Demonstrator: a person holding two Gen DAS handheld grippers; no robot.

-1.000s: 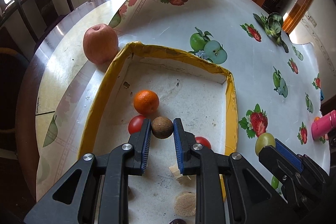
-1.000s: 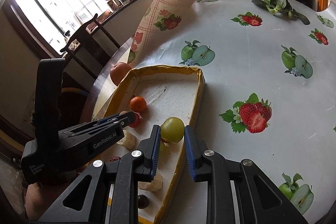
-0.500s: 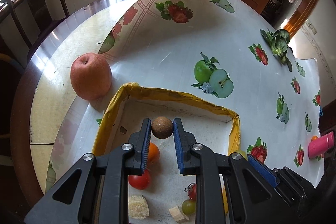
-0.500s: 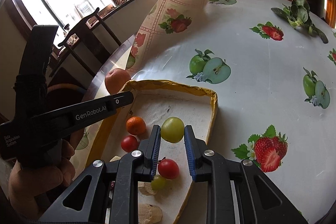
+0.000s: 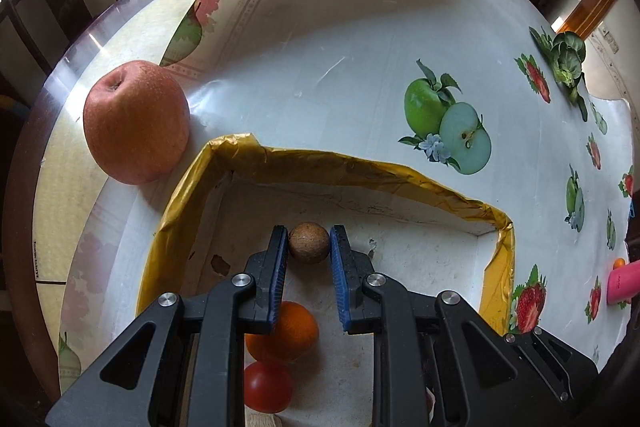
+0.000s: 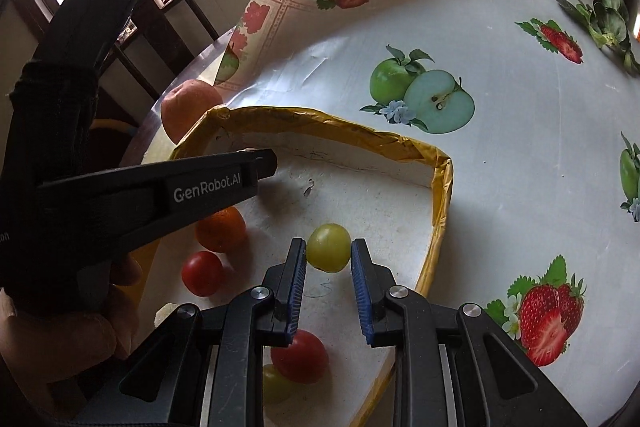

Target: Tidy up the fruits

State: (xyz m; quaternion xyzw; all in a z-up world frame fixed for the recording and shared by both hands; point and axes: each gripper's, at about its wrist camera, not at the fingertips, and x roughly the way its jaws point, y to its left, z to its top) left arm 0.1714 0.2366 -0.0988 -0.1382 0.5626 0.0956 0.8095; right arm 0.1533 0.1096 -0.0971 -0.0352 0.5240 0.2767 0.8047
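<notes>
The task seems about halfway: an orange (image 5: 286, 331) and red tomatoes (image 6: 202, 273) already lie in the yellow-rimmed tray (image 5: 360, 173), while the big apple (image 5: 136, 123) sits outside it on the bench (image 5: 320, 67). The left gripper (image 5: 309, 247) pinches a small brown fruit (image 5: 309, 242) between its fingers over the tray, and the right gripper (image 6: 329, 259) pinches a green grape (image 6: 329, 247) there too. On the left gripper's side I can read "GenRobot.AI" (image 6: 206, 189).

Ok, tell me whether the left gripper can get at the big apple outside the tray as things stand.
Probably not yet. The left gripper is shut on the brown fruit, and the tray's yellow wall stands between it and the apple.
</notes>
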